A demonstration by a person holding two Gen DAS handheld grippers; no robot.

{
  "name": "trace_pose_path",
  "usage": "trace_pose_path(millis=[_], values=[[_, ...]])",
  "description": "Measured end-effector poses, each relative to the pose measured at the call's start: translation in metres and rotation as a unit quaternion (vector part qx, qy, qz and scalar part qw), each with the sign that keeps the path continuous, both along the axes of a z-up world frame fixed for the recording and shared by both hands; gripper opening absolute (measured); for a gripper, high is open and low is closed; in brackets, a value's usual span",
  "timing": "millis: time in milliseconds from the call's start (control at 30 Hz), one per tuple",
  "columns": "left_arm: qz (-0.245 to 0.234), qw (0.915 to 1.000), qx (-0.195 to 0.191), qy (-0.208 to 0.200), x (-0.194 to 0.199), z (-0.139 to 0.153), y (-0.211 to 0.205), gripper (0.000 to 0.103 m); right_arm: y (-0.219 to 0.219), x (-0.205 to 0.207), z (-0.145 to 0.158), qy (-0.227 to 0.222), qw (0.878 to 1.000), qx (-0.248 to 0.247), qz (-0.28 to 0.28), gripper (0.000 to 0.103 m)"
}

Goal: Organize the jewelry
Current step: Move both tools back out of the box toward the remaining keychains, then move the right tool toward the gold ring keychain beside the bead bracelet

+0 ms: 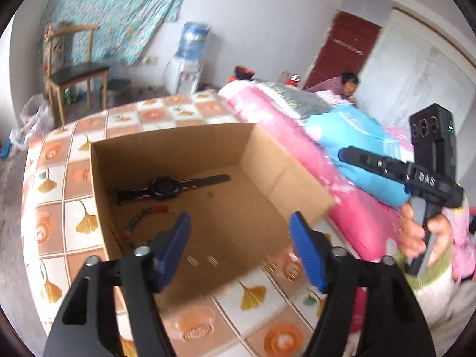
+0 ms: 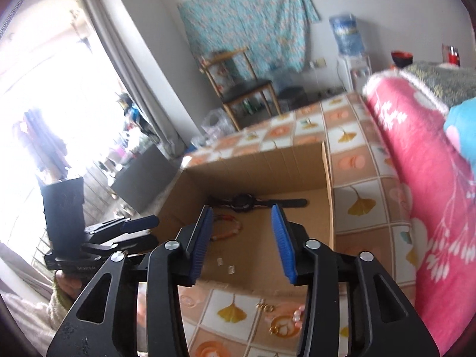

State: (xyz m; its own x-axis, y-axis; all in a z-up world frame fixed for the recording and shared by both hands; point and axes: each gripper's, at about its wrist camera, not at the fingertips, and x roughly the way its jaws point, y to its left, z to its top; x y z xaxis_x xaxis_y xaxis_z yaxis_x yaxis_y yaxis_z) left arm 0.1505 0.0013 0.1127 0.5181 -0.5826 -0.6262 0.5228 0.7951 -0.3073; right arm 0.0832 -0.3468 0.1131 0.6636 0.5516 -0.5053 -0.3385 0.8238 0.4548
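Observation:
An open cardboard box [image 1: 282, 172] lies on the patterned bed cover. Inside it are a black wristwatch [image 1: 166, 189] and a bracelet of coloured beads [image 1: 139, 226]; both also show in the right wrist view, the watch [image 2: 247, 202] and the bracelet [image 2: 229, 226]. My left gripper [image 1: 239, 247] is open and empty above the box's near side. My right gripper [image 2: 242, 238] is open and empty over the box's front edge. Small gold and pink jewelry pieces [image 2: 282, 318] lie on the cover in front of the box.
The patterned bed cover [image 1: 59, 193] spreads around the box. Pink and blue quilts [image 1: 297, 136] are piled to the right, where a person [image 1: 349, 84] lies. A wooden chair [image 1: 74, 68] and a water dispenser [image 1: 189, 59] stand beyond the bed.

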Motion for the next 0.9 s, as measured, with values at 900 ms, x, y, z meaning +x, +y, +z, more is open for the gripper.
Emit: trace_pose_path(millis=[900], values=[[-0.036,0.9745,0.221,-0.001,-0.07,-0.148,-0.067,0.095,0.068,0.001,-0.151,0.109,0.977,-0.177,0.044,0.029]])
